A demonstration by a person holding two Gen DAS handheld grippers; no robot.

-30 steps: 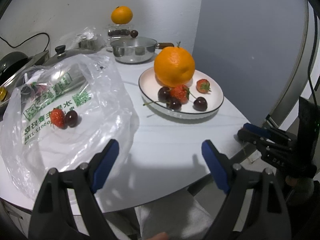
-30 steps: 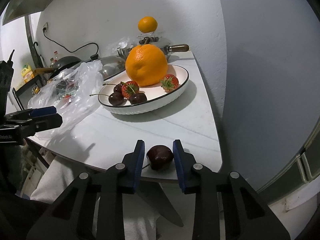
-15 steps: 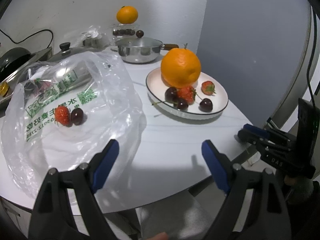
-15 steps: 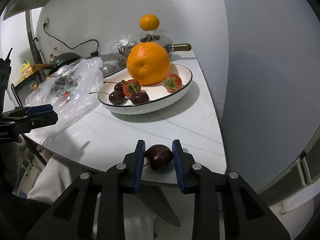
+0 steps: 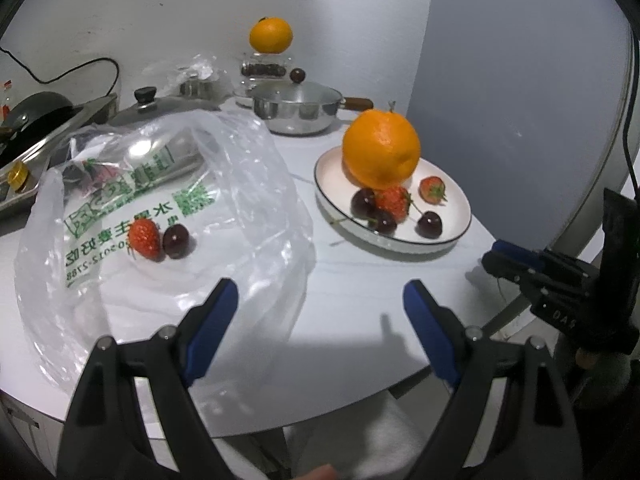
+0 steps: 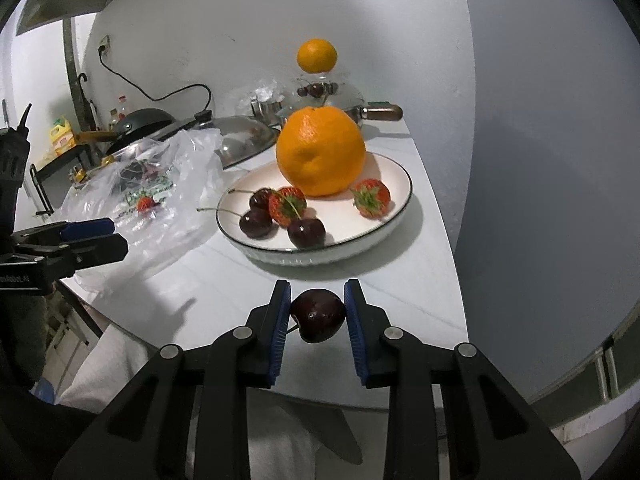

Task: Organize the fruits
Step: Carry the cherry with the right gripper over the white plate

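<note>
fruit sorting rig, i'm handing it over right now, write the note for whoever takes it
Right gripper: shut on a cherry, held above the table's near edge, short of the plate.
Left gripper: open, empty, over the plastic bag's near edge.
Done: the plate holds a big orange, two strawberries and three cherries.
Left: set the held cherry on the plate, probably; then one strawberry and one cherry lie on the bag. More dark fruit seems to sit deeper in the bag, unclear.
</note>
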